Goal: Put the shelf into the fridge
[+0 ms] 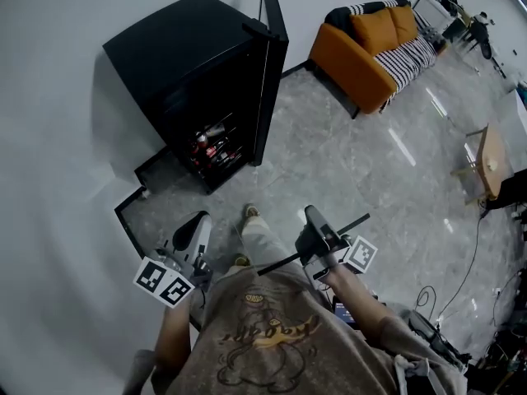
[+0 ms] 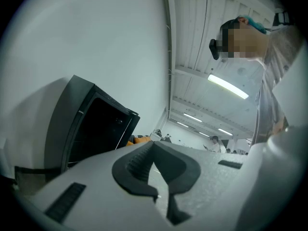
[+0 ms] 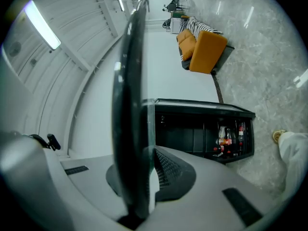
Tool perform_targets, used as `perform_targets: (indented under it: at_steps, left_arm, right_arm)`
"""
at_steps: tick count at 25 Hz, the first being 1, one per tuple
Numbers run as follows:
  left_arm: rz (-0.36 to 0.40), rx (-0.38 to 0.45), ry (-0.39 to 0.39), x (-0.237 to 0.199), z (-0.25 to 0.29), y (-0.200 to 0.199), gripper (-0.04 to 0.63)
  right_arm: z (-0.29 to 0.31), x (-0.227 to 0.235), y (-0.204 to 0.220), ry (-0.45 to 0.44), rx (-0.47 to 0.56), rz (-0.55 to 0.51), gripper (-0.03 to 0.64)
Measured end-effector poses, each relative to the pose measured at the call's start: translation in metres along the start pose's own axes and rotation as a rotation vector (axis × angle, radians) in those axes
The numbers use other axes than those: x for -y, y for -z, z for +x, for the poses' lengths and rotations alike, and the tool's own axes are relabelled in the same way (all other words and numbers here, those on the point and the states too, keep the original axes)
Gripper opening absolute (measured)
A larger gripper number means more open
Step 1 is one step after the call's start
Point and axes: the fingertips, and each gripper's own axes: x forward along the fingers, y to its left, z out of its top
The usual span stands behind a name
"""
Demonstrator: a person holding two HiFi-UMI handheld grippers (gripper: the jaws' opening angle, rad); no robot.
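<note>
A black fridge (image 1: 189,64) stands on the floor ahead with its door (image 1: 272,72) swung open; bottles (image 1: 212,148) sit low inside. My right gripper (image 1: 317,225) is shut on the shelf (image 1: 356,221), a thin dark-edged plate seen edge-on at waist height. In the right gripper view the shelf (image 3: 130,105) runs upward between the jaws of the right gripper (image 3: 144,177), with the fridge (image 3: 202,129) and its bottles (image 3: 230,138) beyond. My left gripper (image 1: 191,233) hangs at the left, holding nothing. In its own view the left gripper (image 2: 155,150) is shut, the fridge (image 2: 91,129) to the left.
Black trays (image 1: 156,171) lie on the floor by the fridge's left side. An orange sofa (image 1: 370,48) stands at the back right, a small wooden table (image 1: 490,159) at the far right, and cables (image 1: 469,270) trail nearby. My shoe (image 1: 251,211) points at the fridge.
</note>
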Motion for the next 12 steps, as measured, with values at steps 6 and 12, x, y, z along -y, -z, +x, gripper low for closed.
perform_targets:
  at_steps: [6, 12]
  left_arm:
    - [0.005, 0.000, 0.013, -0.019, 0.032, -0.018, 0.006]
    - [0.080, -0.024, 0.027, -0.029, 0.069, -0.032, 0.006]
  right_arm:
    - [0.046, 0.013, -0.016, 0.011, -0.054, -0.020, 0.026]
    - [0.091, 0.030, -0.032, 0.010, -0.094, 0.007, 0.026]
